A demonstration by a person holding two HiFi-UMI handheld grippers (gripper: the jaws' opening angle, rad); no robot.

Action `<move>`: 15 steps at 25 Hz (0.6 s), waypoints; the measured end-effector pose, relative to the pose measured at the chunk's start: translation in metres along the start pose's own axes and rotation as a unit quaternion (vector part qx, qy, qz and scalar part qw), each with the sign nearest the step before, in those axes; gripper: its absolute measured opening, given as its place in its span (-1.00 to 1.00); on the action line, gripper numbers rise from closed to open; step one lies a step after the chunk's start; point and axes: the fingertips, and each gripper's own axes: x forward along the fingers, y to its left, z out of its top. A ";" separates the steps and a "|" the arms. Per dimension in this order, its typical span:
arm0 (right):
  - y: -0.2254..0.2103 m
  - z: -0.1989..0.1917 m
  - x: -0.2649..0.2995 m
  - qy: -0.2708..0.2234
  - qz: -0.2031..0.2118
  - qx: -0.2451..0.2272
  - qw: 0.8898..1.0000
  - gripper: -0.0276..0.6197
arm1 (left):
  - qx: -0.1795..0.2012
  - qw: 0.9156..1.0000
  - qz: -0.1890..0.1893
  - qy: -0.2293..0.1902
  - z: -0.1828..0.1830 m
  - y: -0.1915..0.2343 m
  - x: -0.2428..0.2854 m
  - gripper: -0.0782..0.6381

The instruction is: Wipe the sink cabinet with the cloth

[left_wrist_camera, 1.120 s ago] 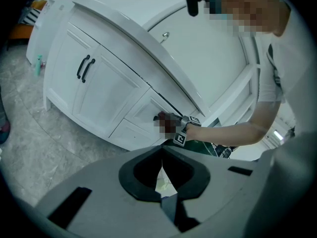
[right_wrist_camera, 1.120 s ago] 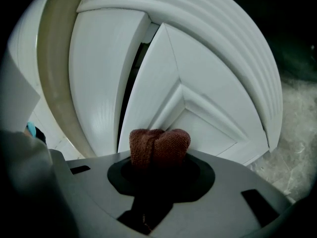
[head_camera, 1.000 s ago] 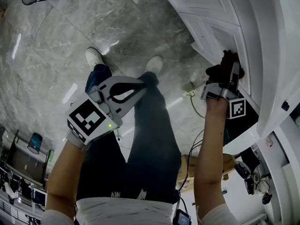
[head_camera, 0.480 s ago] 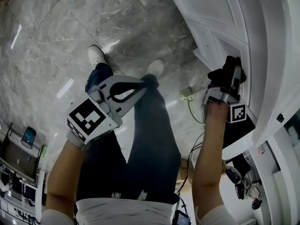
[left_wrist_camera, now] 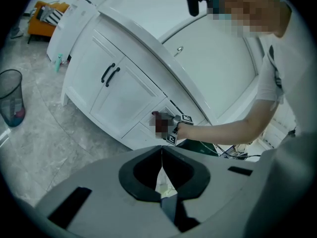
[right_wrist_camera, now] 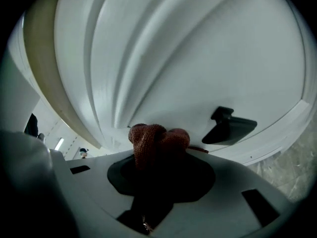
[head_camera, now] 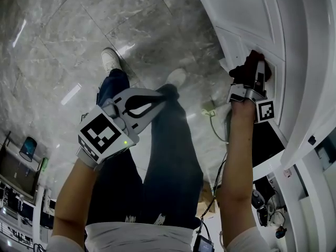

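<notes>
Marble floor [head_camera: 63,30], mesh bin [left_wrist_camera: 11,100]

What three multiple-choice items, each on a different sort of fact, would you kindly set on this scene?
1. Where is the cloth?
A) in a bucket
B) against the cabinet front
C) on a shelf

2. What colour is the cloth?
A) blue
B) yellow
C) reddish-brown

3. How do the left gripper's jaws stand?
A) shut, with nothing between them
B) wide apart
C) clamped on a sponge

Answers:
1 B: the right gripper holds it up against the cabinet.
2 C: the right gripper view shows it reddish-brown.
3 A: the left gripper view shows the jaws meeting in one line, empty.
</notes>
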 end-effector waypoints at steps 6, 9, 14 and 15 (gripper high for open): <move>-0.042 -0.023 0.015 0.016 -0.054 0.011 0.998 -0.54 | -0.002 1.000 0.007 -0.004 0.001 0.008 -0.006 -0.75; -0.047 -0.032 0.019 0.013 -0.063 0.013 0.998 -0.54 | -0.007 1.000 0.014 -0.010 0.002 0.014 -0.014 -0.75; -0.045 -0.043 0.025 0.031 -0.073 -0.006 0.997 -0.54 | -0.008 1.000 0.027 -0.013 0.002 0.021 -0.021 -0.75; -0.038 -0.044 0.026 0.037 -0.066 -0.014 0.997 -0.54 | -0.009 0.999 0.030 -0.013 0.002 0.023 -0.023 -0.75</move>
